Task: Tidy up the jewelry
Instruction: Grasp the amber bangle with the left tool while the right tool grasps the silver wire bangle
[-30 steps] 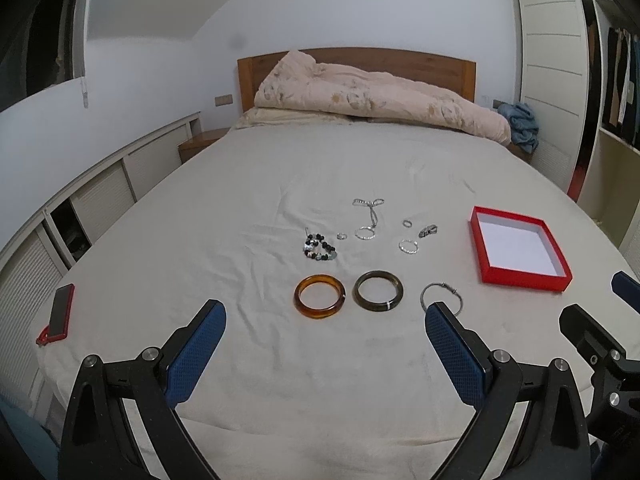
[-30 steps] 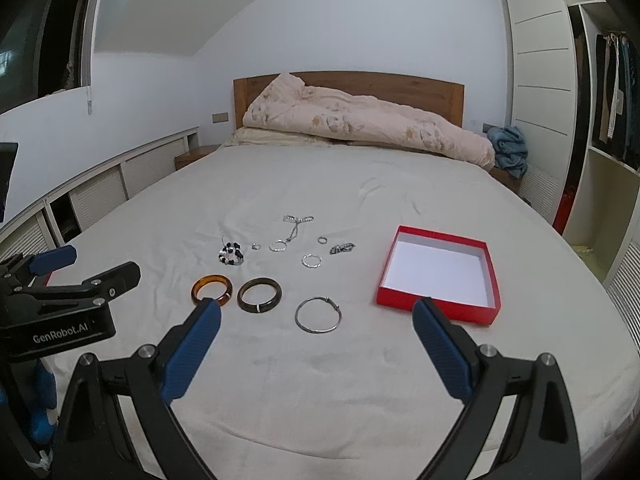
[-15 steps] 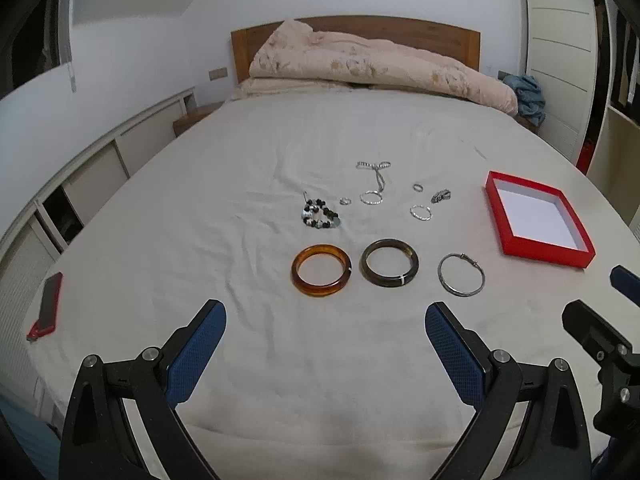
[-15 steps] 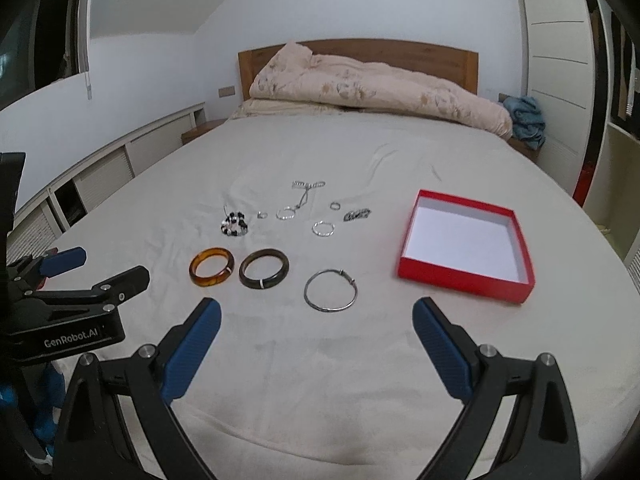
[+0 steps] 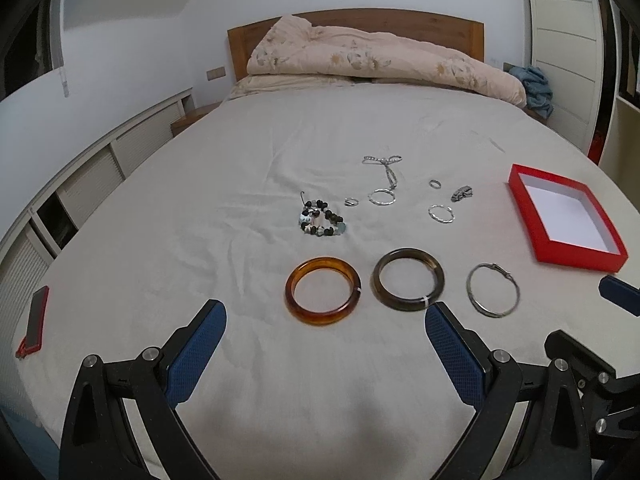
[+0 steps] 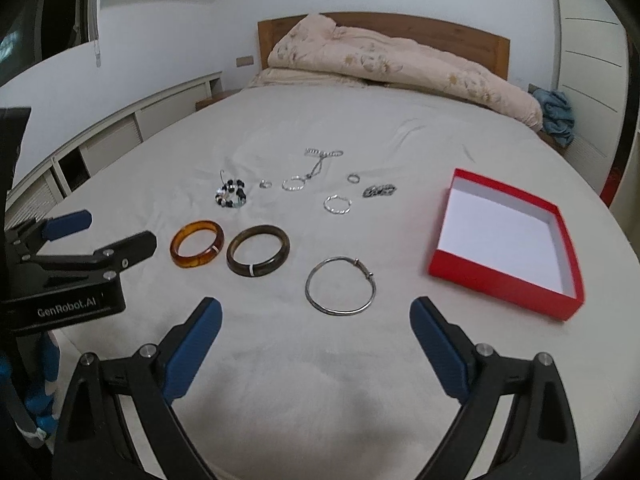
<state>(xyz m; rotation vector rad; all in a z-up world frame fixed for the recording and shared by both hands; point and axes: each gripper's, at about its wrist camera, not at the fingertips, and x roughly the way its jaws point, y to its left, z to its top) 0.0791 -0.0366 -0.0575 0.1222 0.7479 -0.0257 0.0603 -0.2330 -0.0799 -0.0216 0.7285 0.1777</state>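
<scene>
Jewelry lies on a cream bed sheet. An amber bangle, a dark brown bangle and a thin silver bangle form the near row; the same three appear in the right wrist view as amber bangle, dark bangle and silver bangle. Behind them are a beaded bracelet, small rings and a chain. A red box with a white inside stands open at the right. My left gripper is open just short of the amber bangle. My right gripper is open before the silver bangle.
A red-cased phone lies near the sheet's left edge. A folded floral duvet is piled at the wooden headboard. Low white cabinets run along the left wall, a wardrobe along the right. A blue cloth sits beside the bed.
Both grippers have moved forward and lower over the bed, so the bangles now sit closer to the fingertips. Both stay open and nothing has been picked up.
</scene>
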